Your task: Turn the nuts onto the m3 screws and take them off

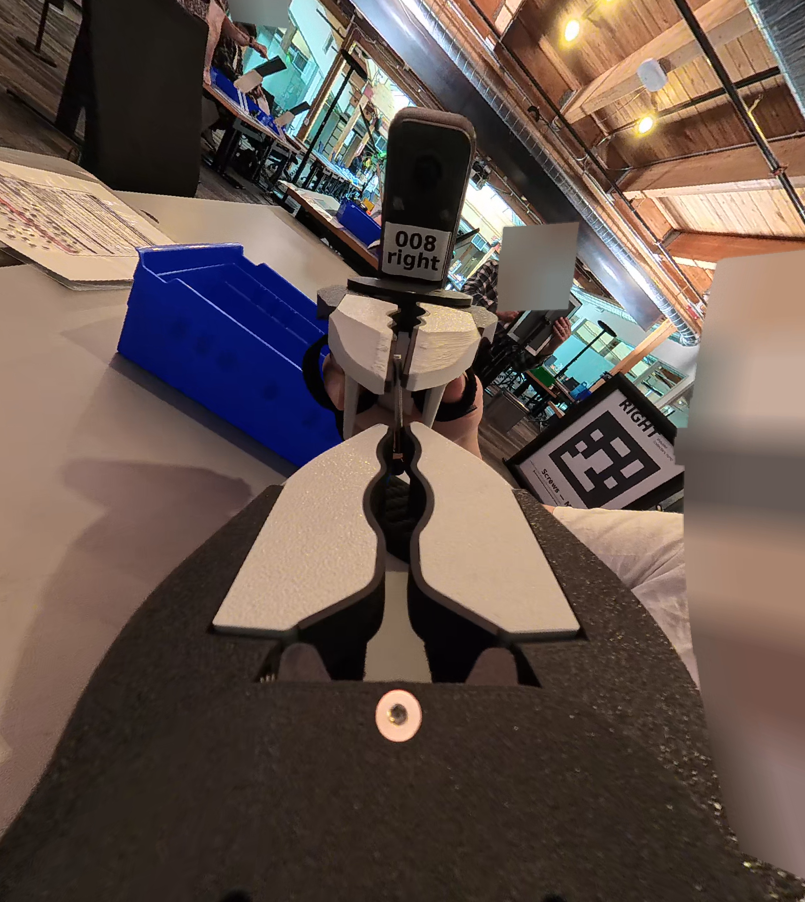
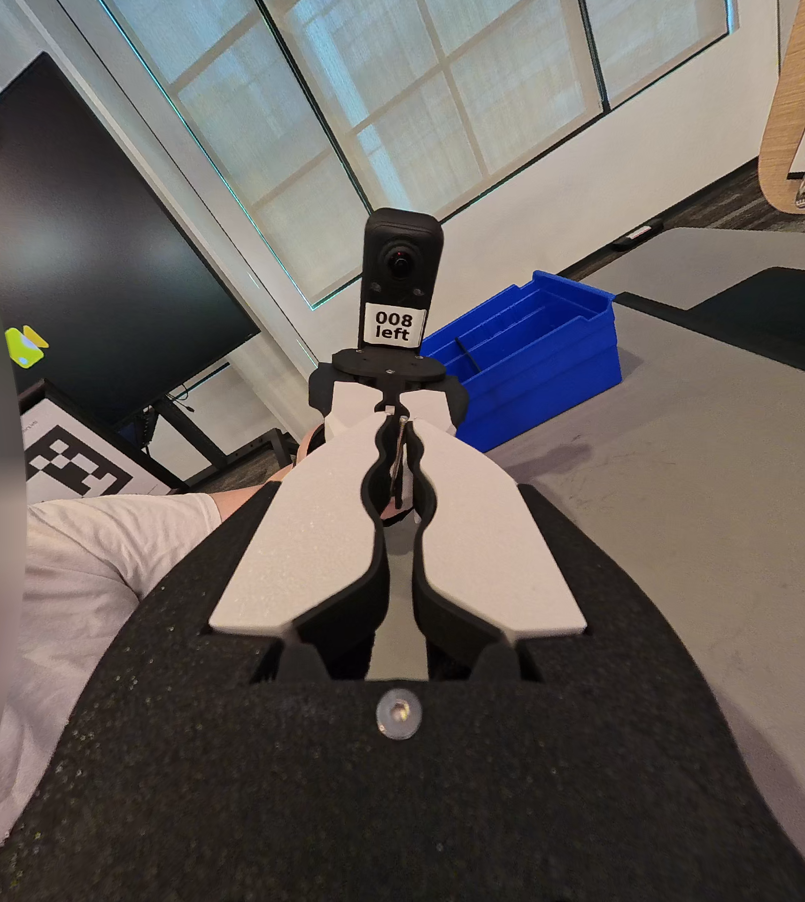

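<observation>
The two grippers meet tip to tip above the grey table (image 1: 39, 439). My left gripper (image 1: 398, 432) is shut, with a small brass-coloured nut (image 1: 396, 456) pinched between its fingers. A long thin threaded screw (image 1: 398, 405) runs from it to my right gripper (image 1: 396, 371) opposite. In the right wrist view my right gripper (image 2: 398, 424) is shut on the screw (image 2: 399, 459), which lies along the gap between its fingers. The left gripper (image 2: 391, 407) sits at the screw's far end. The nut is hidden in this view.
A blue plastic bin (image 1: 225, 332) stands on the table behind the grippers and also shows in the right wrist view (image 2: 537, 351). A printed sheet (image 1: 34, 219) lies at the far left. A framed marker card (image 1: 600, 454) and a dark monitor (image 2: 73, 268) stand nearby. My left and right fingertips are right by each other.
</observation>
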Motion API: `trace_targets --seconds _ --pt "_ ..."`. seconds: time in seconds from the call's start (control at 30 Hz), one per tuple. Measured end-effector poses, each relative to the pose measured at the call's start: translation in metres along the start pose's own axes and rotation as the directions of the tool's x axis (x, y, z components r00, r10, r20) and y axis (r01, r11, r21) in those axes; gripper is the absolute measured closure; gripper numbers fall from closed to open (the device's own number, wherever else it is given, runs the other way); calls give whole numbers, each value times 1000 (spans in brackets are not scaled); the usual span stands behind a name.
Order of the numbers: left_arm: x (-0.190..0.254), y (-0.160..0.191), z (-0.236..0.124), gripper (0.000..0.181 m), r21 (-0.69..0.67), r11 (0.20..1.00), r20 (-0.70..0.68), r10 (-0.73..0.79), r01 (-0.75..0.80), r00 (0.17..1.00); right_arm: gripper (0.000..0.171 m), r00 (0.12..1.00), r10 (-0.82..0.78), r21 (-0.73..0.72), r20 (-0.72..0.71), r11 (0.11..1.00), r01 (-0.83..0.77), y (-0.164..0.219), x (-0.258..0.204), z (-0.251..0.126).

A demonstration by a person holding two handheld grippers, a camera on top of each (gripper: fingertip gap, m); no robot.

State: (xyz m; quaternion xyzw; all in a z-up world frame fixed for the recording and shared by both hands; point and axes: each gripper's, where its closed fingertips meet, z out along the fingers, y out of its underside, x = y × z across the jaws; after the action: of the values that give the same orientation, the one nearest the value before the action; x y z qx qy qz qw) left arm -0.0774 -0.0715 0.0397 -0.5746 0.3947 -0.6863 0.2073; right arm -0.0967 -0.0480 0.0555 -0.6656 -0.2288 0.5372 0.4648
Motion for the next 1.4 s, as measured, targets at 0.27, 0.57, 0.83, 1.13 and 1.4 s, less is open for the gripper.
trace_targets --seconds 0.27,0.57,0.83,1.13,1.4 --pt "-1 0 -1 179 4 1000 -15 -31 31 999 163 1000 21 8 9 1000 -22 -1 2 -1" --pt "-1 1 0 179 -4 1000 0 2 -2 1000 167 1000 8 -34 2 999 -8 5 2 0" --pt "-4 1 1 178 4 1000 -1 -26 26 1000 169 1000 18 -31 3 999 -18 5 1 1" --pt "-4 0 2 177 17 1000 -10 -23 23 1000 169 999 49 -24 19 999 -48 5 1 1" --pt "-4 1 3 179 15 1000 -3 -5 5 1000 169 998 57 -32 21 998 -56 7 2 2"
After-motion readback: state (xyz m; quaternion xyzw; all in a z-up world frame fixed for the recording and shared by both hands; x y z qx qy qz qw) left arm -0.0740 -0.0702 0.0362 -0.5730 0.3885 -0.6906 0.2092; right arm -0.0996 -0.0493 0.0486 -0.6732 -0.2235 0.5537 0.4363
